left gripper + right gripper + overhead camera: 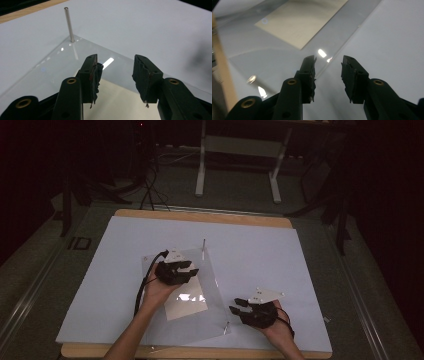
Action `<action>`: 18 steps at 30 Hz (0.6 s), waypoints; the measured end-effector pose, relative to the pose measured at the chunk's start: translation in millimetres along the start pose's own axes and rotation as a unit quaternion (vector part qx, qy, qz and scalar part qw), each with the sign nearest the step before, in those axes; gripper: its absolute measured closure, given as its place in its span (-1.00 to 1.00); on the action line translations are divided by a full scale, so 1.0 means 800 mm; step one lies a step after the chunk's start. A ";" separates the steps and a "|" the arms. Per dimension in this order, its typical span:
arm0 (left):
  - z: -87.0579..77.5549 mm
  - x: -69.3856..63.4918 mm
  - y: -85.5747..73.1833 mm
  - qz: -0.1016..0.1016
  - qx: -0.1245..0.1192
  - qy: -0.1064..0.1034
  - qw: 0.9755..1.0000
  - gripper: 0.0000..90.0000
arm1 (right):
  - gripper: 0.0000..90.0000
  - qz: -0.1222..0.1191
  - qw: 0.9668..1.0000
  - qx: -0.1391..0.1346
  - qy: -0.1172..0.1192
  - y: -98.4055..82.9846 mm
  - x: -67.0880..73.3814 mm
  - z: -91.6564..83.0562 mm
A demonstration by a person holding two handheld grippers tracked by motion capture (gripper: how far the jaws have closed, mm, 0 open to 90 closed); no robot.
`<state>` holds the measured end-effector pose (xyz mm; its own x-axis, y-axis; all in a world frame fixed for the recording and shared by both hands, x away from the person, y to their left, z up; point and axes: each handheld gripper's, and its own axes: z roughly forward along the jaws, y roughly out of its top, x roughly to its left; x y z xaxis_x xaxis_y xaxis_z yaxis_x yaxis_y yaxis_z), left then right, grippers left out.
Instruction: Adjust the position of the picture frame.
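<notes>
Dim floor and the legs of a white desk frame lie beyond a wooden table (200, 216) covered with a large white sheet (125, 270). On that sheet lies a clear acrylic plate (215, 285), set at a slant, with a thin metal post (203, 247) standing upright at its far corner and a second post (226, 327) at its near corner. A beige paper sheet (185, 302) lies flat on or under the plate; which of the two I cannot tell.

The left gripper (192, 270) hovers over the plate's middle, close above the beige sheet's far edge. Seen from the left gripper view, its jaws stand apart with nothing between them, aimed toward the far post (69, 25), the beige sheet (117, 100) below. The right gripper (239, 306) sits just off the plate's right edge, over the white sheet. From the right gripper view its jaws are likewise spread and empty, pointing across the plate's edge (342, 45) toward the beige sheet (299, 22).

As a judgement, the work is at an early or in-between stage: neither gripper has taken hold, the beige sheet lies flat and unlifted, and nothing hangs on either post. Gripping the sheet or the plate is what remains.
</notes>
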<state>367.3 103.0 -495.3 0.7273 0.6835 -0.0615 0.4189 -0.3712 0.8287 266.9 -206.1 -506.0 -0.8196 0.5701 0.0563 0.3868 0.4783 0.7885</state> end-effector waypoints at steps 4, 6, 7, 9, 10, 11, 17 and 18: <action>0.029 0.016 0.011 0.013 0.015 0.007 1.000 0.25 | 0.42 -0.018 1.000 0.006 0.020 -0.009 0.008 -0.001; 0.043 0.027 0.015 0.006 0.025 0.016 1.000 0.26 | 0.48 -0.034 0.999 0.007 0.034 -0.012 0.013 -0.001; 0.056 0.037 0.017 -0.008 0.029 0.023 0.999 0.27 | 0.49 -0.038 0.998 0.006 0.040 -0.012 0.015 -0.002; 0.069 0.045 0.020 -0.018 0.035 0.031 0.999 0.28 | 0.53 -0.048 0.998 0.006 0.051 -0.013 0.019 -0.003; 0.069 0.045 0.020 -0.018 0.035 0.031 0.999 0.28 | 0.53 -0.048 0.998 0.006 0.051 -0.013 0.019 -0.003; 0.075 0.048 0.021 -0.024 0.038 0.034 0.998 0.28 | 0.53 -0.051 0.997 0.007 0.054 -0.015 0.020 -0.004; 0.105 0.069 0.027 -0.097 0.021 0.033 0.995 0.34 | 0.54 -0.059 0.996 0.021 0.070 -0.021 0.022 -0.006; 0.105 0.069 0.027 -0.097 0.021 0.033 0.995 0.35 | 0.54 -0.059 0.996 0.021 0.070 -0.021 0.022 -0.006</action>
<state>462.6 80.0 -527.8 0.5936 0.7845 -0.1795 0.5705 -0.2529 0.7814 244.4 -207.2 -515.2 -0.9097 0.4119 0.0521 0.2998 0.5650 0.7687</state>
